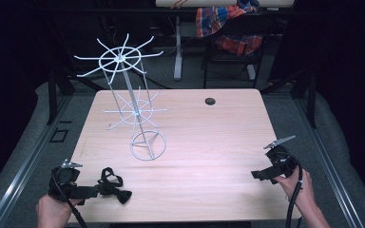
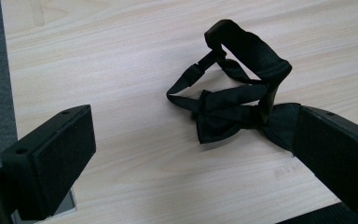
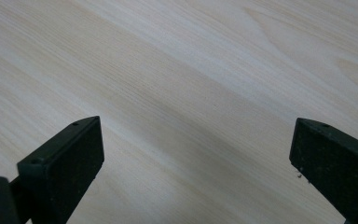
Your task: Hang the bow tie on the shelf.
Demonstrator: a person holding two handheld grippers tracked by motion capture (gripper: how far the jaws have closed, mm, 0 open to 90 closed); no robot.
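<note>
Jaws of the left gripper [image 2: 186, 149] stand wide apart, holding nothing; the black satin bow tie with its looped strap [image 2: 235, 105] lies between them toward 2 o'clock, one wing touching the right jaw, its long axis running 9 to 3. Jaws of the right gripper [image 3: 196, 158] gape equally, over bare pale wood-grain tabletop [image 1: 209, 142]. At 11 o'clock a white wire spoked stand [image 1: 133, 102] rises upright. Dark room beyond.
</note>
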